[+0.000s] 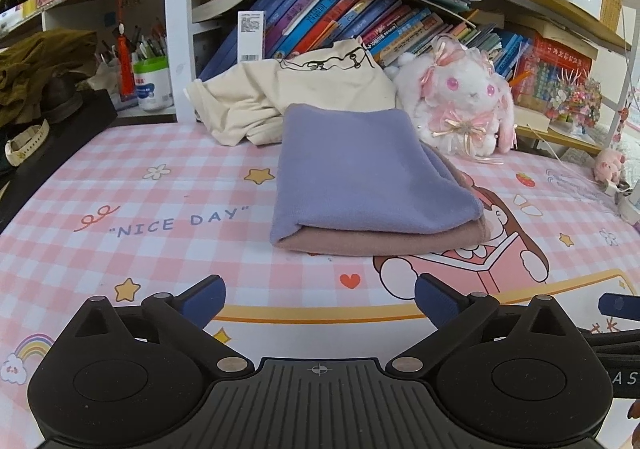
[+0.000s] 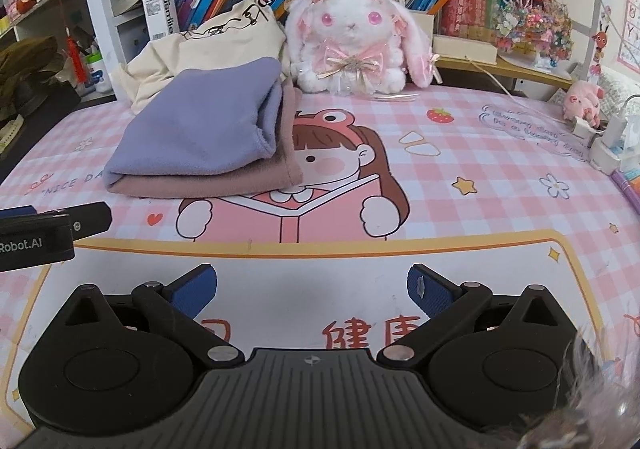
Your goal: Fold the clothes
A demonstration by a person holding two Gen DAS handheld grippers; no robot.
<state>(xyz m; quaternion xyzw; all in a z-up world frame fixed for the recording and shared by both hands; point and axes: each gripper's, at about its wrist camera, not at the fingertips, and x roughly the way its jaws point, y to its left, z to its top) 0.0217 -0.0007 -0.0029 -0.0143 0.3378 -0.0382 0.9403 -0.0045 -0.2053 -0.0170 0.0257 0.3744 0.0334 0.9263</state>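
Note:
A folded lilac cloth (image 1: 360, 173) lies on top of a folded dusty-pink cloth (image 1: 384, 243) on the pink checked mat (image 1: 132, 209). Behind the stack a cream garment (image 1: 280, 97) lies crumpled. My left gripper (image 1: 319, 301) hovers short of the stack, open, with nothing between its blue pads. In the right wrist view the lilac cloth (image 2: 200, 125) and the pink cloth (image 2: 208, 185) sit at upper left, the cream garment (image 2: 216, 45) behind them. My right gripper (image 2: 312, 289) stands open and empty over the mat's white panel. The left gripper's body (image 2: 36, 239) shows at the left edge.
A white and pink plush rabbit (image 1: 460, 101) sits right of the stack against shelves of books (image 1: 340, 21). A pen cup (image 1: 152, 81) and olive cloth (image 1: 36, 69) stand at the left. A small pink pig toy (image 2: 584, 99) and white chargers (image 2: 608, 145) lie at the mat's right edge.

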